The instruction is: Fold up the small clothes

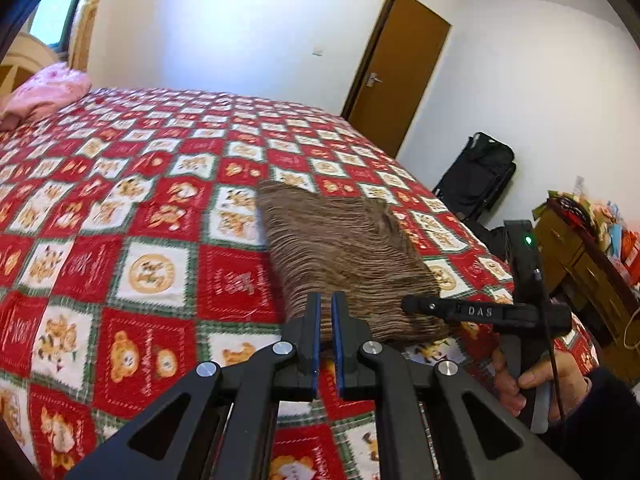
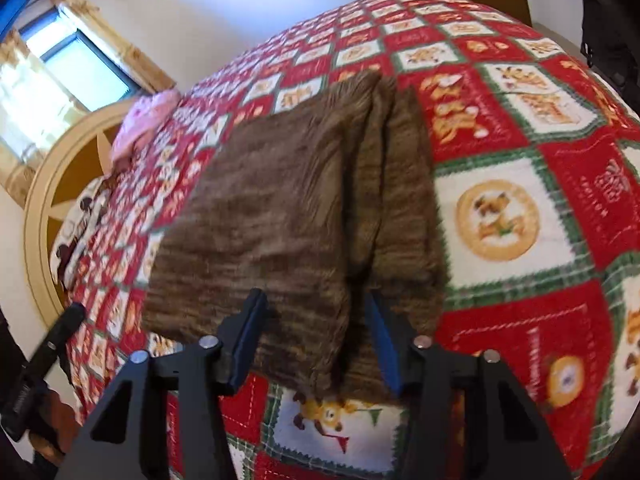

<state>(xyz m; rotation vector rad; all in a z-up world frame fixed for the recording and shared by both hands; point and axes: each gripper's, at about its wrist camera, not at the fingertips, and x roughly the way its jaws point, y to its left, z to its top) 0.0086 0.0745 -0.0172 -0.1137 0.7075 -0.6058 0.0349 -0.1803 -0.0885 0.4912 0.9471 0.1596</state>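
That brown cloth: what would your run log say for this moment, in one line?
stage: folding | brown cloth: folded, on quilt | left gripper: shut on cloth edge | right gripper: open, astride near edge

garment (image 2: 280, 216): brown, fine streaky stripes
bed cover (image 1: 120, 208): red and white checks, green borders, orange bear figures
pillow (image 1: 44, 92): pink, small print
door (image 1: 400, 68): brown
left gripper (image 1: 326, 344): black, blue pads
right gripper (image 2: 316, 344): black, blue pads
suitcase (image 1: 480, 176): black

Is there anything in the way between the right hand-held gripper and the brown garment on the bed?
Nothing visible. The right hand-held gripper is open and already straddles the near edge of the brown garment, which lies folded on the red patterned quilt with no other object between them.
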